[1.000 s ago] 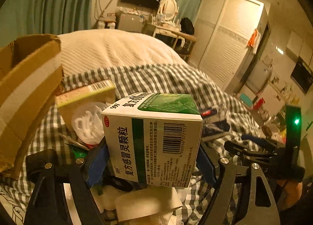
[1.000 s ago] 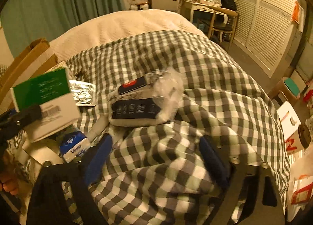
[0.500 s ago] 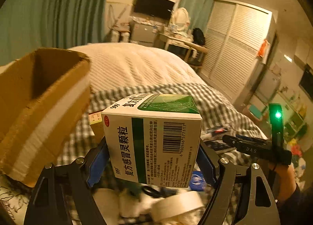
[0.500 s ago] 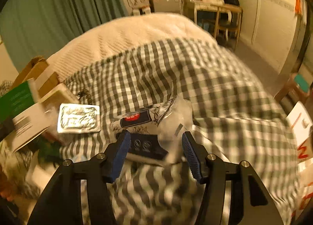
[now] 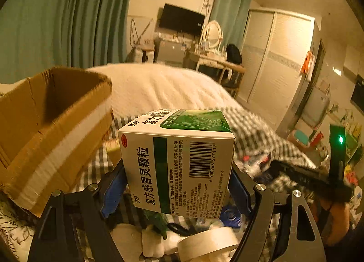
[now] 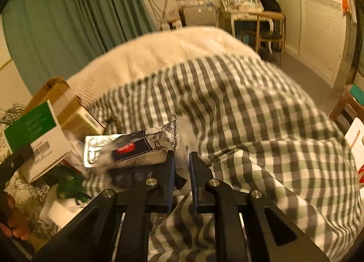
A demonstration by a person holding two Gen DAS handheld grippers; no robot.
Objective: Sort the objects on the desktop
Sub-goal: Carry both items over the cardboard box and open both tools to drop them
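My left gripper [image 5: 177, 184] is shut on a white and green medicine box [image 5: 177, 161], held in the air to the right of an open cardboard box [image 5: 52, 130]. The same medicine box [image 6: 34, 134] shows at the left of the right wrist view. My right gripper [image 6: 182, 168] is closing, its blue pads nearly together on the clear film of a plastic bag [image 6: 136, 150]. The bag holds a dark pack with a red label and lies on the checked blanket [image 6: 250, 114].
A silver blister pack [image 6: 95, 150] lies behind the bag, beside a yellowish carton [image 6: 84, 120]. A tape roll [image 5: 204, 243] and white clutter sit under the left gripper. A white quilt covers the far bed, with a desk, chair and wardrobe behind it.
The left gripper rose with the medicine box and the cardboard box's opening came into view. The right gripper moved onto the plastic bag and its jaws went from wide apart to nearly together.
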